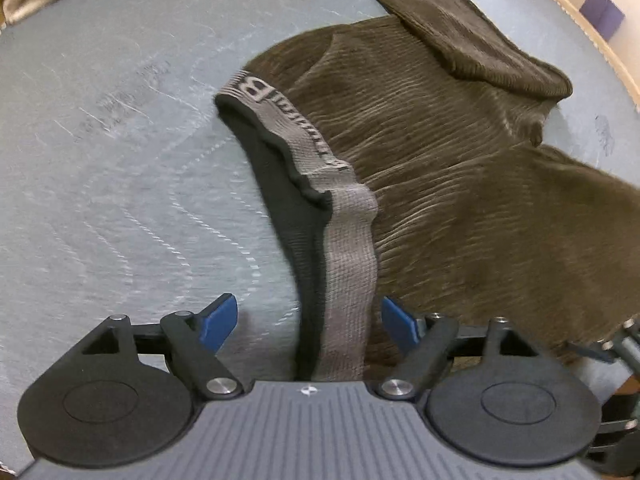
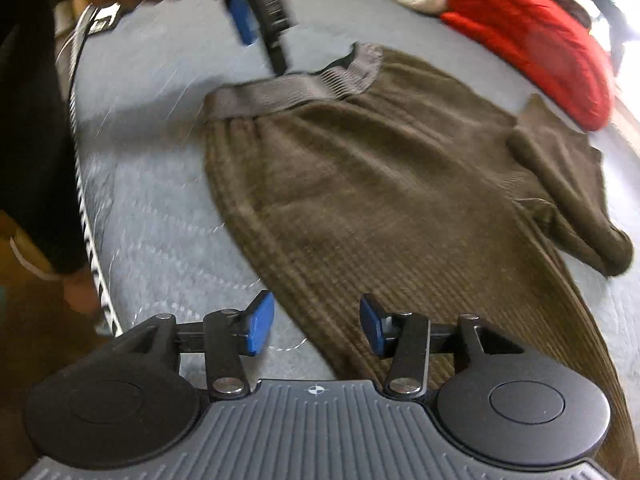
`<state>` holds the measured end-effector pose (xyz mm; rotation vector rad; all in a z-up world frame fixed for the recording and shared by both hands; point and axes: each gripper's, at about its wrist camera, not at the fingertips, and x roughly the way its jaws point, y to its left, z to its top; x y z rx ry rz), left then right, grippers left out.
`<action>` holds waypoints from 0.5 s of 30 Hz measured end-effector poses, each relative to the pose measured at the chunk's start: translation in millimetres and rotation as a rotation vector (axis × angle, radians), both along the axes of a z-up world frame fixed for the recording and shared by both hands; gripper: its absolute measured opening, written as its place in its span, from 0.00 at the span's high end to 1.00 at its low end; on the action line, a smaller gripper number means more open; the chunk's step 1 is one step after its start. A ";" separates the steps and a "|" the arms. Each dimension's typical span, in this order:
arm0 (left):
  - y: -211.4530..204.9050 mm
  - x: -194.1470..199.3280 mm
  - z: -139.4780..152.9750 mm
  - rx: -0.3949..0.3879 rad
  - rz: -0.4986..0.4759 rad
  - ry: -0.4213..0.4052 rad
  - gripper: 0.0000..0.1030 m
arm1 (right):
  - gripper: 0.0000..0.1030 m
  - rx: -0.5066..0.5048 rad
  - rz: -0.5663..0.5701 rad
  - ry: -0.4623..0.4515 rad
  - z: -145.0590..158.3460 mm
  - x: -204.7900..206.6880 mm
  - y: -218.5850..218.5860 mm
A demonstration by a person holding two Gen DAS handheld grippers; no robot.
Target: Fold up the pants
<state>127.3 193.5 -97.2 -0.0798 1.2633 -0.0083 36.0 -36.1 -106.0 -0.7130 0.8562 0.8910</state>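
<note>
The brown corduroy pants (image 2: 400, 200) lie spread on the grey mattress (image 1: 120, 140). The left gripper (image 1: 308, 322) has its jaws apart around the grey waistband (image 1: 348, 260); the right gripper (image 2: 316, 326) hovers with jaws apart above the pants' edge.

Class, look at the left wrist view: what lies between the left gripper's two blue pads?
The grey waistband of the brown pants runs between the open left gripper's pads, shown in the left wrist view.
</note>
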 end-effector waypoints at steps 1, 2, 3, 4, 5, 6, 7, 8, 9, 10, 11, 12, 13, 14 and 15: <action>-1.7 3.2 -2.1 -0.011 -0.003 0.006 0.19 | 0.52 -0.034 -0.008 -0.003 -4.5 3.0 0.7; -3.9 6.6 -5.7 -0.018 -0.004 0.017 0.19 | 0.52 -0.068 -0.025 0.004 -7.7 7.2 0.7; -6.0 9.3 -9.4 -0.020 -0.004 0.030 0.19 | 0.52 -0.081 -0.040 0.019 -8.8 11.0 -0.8; -8.1 12.2 -13.9 -0.023 -0.004 0.045 0.19 | 0.54 -0.080 -0.046 0.028 -8.5 13.8 -2.7; -10.0 14.9 -18.5 -0.027 -0.003 0.058 0.19 | 0.54 -0.079 -0.042 0.028 -7.1 14.7 -4.3; -11.8 17.4 -22.6 -0.032 -0.002 0.070 0.19 | 0.56 -0.082 -0.035 0.026 -9.4 15.2 -4.4; -13.0 19.9 -27.7 -0.037 -0.003 0.083 0.19 | 0.60 -0.085 -0.024 0.023 -9.5 14.7 -5.2; -13.9 21.5 -31.7 -0.038 -0.004 0.094 0.19 | 0.66 -0.086 -0.014 0.022 -9.6 13.8 -6.1; -15.0 21.7 -35.0 -0.034 -0.004 0.101 0.19 | 0.68 -0.089 -0.004 0.017 -10.2 12.6 -7.0; -16.1 22.5 -38.9 -0.025 -0.009 0.108 0.19 | 0.72 -0.095 0.007 0.011 -12.7 11.0 -7.3; -17.1 23.6 -42.7 -0.015 -0.016 0.116 0.19 | 0.74 -0.097 0.015 0.008 -12.4 9.8 -7.8; -18.1 24.1 -46.2 -0.004 -0.022 0.125 0.19 | 0.75 -0.090 0.011 0.012 -14.1 10.2 -8.4; -19.2 24.7 -49.1 0.001 -0.027 0.131 0.19 | 0.77 -0.098 0.002 0.021 -12.1 11.5 -9.8; -20.2 24.6 -50.9 0.002 -0.033 0.132 0.19 | 0.79 -0.083 -0.011 0.034 -9.6 13.8 -11.8; -20.9 24.6 -51.5 0.002 -0.040 0.129 0.20 | 0.80 -0.074 -0.017 0.038 -7.4 14.4 -13.7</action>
